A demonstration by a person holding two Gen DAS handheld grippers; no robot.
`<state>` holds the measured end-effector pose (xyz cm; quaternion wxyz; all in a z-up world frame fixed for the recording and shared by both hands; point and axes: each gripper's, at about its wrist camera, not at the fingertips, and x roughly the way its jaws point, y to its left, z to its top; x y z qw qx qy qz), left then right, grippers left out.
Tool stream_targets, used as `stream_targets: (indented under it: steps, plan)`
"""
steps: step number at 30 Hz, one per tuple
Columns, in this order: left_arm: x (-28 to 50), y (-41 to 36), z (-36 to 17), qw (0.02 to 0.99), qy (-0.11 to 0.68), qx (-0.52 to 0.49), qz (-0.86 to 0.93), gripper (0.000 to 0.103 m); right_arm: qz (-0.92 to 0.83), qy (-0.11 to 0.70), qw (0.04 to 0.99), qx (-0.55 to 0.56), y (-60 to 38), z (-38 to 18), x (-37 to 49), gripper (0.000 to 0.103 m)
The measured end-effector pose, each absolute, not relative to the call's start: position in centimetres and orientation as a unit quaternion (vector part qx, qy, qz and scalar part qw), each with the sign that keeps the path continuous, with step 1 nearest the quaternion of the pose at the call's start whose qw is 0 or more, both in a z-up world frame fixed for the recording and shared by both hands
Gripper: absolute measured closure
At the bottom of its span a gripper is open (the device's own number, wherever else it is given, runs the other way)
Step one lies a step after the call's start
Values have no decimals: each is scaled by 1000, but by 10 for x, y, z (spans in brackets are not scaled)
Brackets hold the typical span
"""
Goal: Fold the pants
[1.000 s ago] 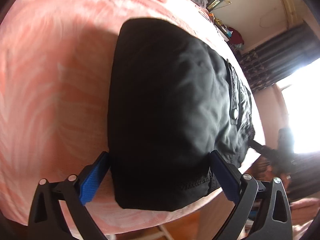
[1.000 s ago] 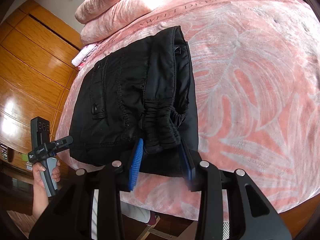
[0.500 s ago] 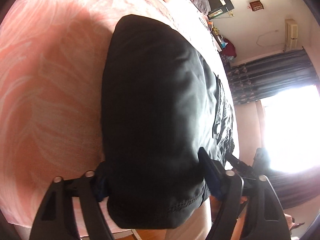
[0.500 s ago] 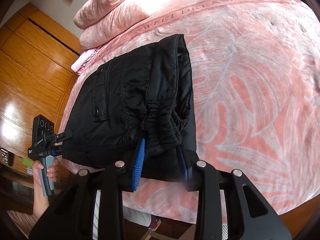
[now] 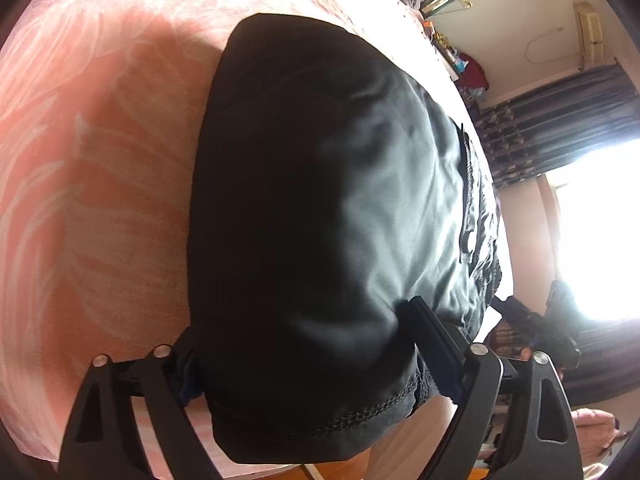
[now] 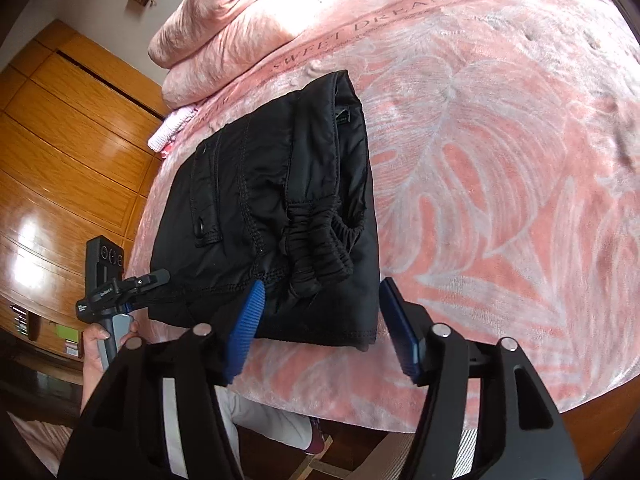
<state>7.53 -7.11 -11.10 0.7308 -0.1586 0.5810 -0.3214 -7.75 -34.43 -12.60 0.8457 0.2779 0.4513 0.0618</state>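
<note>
the right gripper (image 6: 320,320) stands wide open, blue pads either side of the near edge of the folded black pants (image 6: 276,216), gripping nothing. the left gripper (image 5: 312,356) is closed on the pants' hem end (image 5: 312,280), fabric bulging between its fingers. the pants lie folded on the pink leaf-patterned bed (image 6: 500,160), near its edge, below a heaped pink quilt (image 6: 236,20).

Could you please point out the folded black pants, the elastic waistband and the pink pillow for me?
Folded black pants (image 6: 240,200): right wrist view, on the top panel.
Gathered elastic waistband (image 6: 320,252): right wrist view, on its ruched middle.
Crumpled pink pillow (image 6: 228,28): right wrist view, on its upper bulge.
</note>
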Motion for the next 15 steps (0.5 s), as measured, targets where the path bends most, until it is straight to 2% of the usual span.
stream_targets:
  steps: [3,15]
  plan:
    - [78,-88,-106,732,592,-128,-313,4,65,452,838,298,-355,-132,-76,38]
    - [89,-97,-121,688,617,-157,-348,4,157,449,777,413,-383,-179,-54,35]
